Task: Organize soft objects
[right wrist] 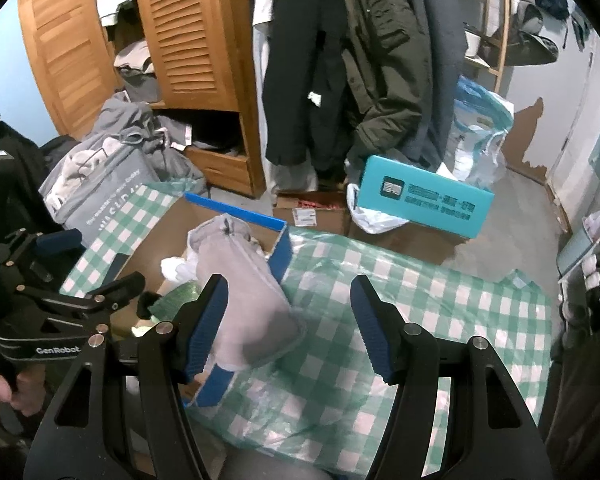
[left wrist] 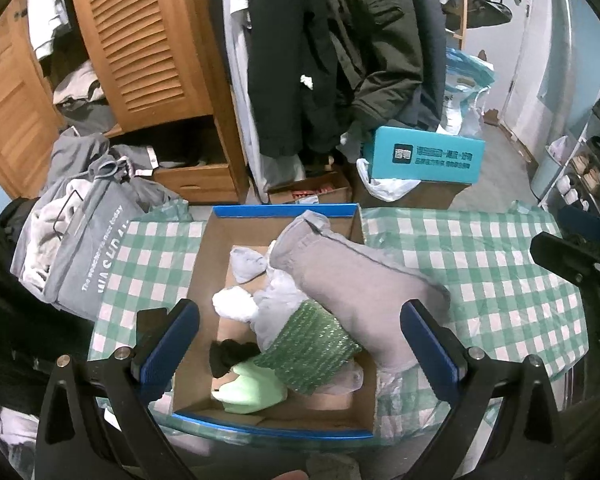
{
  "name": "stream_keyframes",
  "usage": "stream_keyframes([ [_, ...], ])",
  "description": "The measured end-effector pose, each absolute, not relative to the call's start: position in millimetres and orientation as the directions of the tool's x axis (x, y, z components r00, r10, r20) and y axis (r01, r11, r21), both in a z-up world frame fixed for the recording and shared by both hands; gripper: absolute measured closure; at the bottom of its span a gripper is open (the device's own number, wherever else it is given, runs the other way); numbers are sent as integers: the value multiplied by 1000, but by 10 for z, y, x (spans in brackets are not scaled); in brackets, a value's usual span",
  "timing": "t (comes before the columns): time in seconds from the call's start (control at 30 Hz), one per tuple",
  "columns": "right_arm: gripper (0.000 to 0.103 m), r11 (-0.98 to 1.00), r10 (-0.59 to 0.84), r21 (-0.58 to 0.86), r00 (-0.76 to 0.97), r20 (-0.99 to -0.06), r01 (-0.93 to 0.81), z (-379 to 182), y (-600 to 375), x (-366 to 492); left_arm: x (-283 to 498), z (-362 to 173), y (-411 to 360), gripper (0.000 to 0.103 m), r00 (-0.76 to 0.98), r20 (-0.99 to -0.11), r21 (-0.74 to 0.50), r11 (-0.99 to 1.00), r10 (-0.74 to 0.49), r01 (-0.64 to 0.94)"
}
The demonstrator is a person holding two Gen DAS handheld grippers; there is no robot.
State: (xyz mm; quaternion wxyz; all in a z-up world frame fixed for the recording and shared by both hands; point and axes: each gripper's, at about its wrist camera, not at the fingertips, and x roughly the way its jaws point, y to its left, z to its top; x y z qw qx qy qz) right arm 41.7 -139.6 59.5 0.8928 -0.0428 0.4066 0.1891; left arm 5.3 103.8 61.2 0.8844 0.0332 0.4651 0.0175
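Both of my tongs were empty, jaws apart, nothing pressed between the blue pads. The left gripper (left wrist: 300, 344) hung over the near end of the cardboard box (left wrist: 204, 264), pointing down into it, I judged so I could check how the pile had settled. The right gripper (right wrist: 288, 320) hovered off to the box's right over the bare checked tablecloth (right wrist: 440, 288), clear of everything, likely because its part of the job was finished.

Nearest me in the box lay a pale green soft piece (left wrist: 252, 390) beside a small black item (left wrist: 230, 354), then a green bubble-wrap bundle (left wrist: 314, 350) resting on clear plastic. Past those sat white socks (left wrist: 236, 304) and a pale grey bundle (left wrist: 246, 264). The grey rolled garment (left wrist: 352, 272) lay slanted across the right side, its lower end sticking out over the box's right wall, so to my mind it needed tucking in.

Farther off, the grey laundry bag (left wrist: 76, 256) slumped at the table's left edge, and beyond stood the teal box (left wrist: 424, 156) on the floor, the hanging coats (left wrist: 332, 52) and the wooden wardrobe (left wrist: 140, 40).
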Motion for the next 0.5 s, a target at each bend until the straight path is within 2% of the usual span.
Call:
stream_keyframes([
  [0.5,40,932,297,93,596,-746,-349,530,-1596,418,72,629,868,2,566,-822,87,996,59,22],
])
